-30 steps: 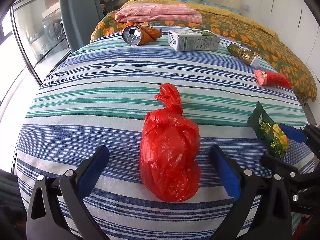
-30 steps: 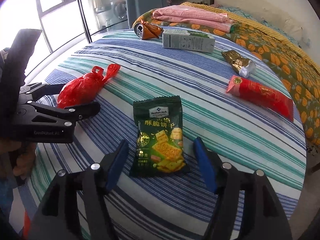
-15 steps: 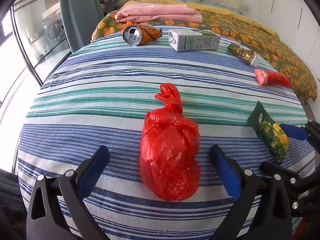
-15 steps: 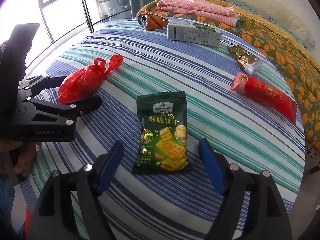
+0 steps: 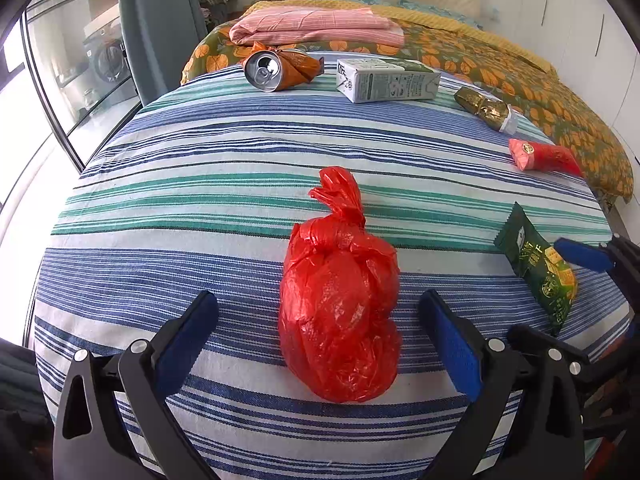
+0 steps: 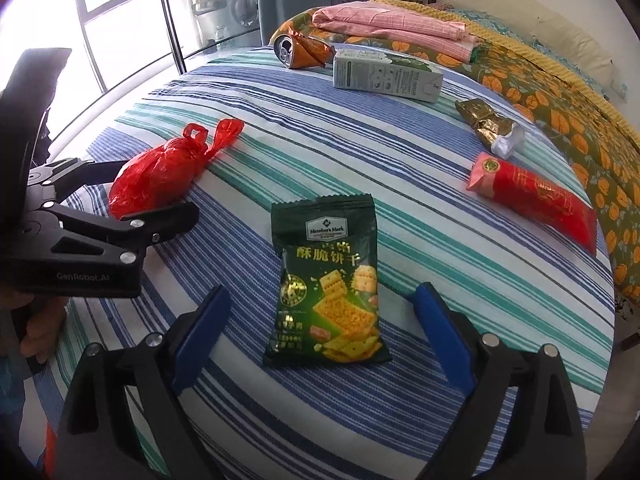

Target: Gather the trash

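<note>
A striped cloth (image 5: 224, 152) covers the bed, trash scattered on it. The left gripper (image 5: 320, 336) hangs with fingers spread wide around a knotted red bag (image 5: 340, 308), not touching it. The right gripper (image 6: 320, 320) has just been opening; its fingers stand apart on either side of a green cracker packet (image 6: 326, 280), clear of it.

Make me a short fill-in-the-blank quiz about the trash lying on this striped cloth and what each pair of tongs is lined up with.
1. The left tongs stand open around the tied ____ plastic bag.
2. The right tongs stand open around the ____ cracker packet.
3. The crushed can lies beside the milk ____.
4. Every item rests on a ____ cloth.

Missing words: red; green; carton; striped
</note>
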Demonstrator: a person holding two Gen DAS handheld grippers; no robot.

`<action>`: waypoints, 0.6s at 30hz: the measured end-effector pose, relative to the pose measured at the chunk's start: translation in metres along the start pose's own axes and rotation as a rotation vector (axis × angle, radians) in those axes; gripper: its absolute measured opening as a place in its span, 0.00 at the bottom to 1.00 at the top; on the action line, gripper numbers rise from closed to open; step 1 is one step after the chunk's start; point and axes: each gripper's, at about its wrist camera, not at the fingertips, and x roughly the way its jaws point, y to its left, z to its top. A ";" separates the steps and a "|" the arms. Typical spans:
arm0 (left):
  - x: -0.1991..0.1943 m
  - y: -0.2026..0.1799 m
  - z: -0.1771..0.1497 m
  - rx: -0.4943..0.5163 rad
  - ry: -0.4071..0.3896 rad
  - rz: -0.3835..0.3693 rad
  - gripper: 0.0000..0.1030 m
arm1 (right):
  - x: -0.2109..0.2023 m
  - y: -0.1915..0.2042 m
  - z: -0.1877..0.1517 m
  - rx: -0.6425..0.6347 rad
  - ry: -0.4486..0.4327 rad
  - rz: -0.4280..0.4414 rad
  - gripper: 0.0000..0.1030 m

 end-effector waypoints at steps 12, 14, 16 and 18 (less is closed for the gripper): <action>0.000 0.006 0.001 -0.051 0.001 0.031 0.94 | 0.025 -0.012 0.032 -0.015 -0.007 0.020 0.96; 0.000 0.005 0.000 -0.048 0.001 0.031 0.94 | 0.025 -0.012 0.031 -0.015 -0.008 0.020 0.96; -0.001 0.007 0.001 -0.048 0.001 0.028 0.95 | 0.023 -0.013 0.030 -0.013 -0.009 0.019 0.96; -0.001 0.006 0.000 -0.049 0.000 0.029 0.95 | 0.019 -0.019 0.025 0.017 -0.010 -0.006 0.96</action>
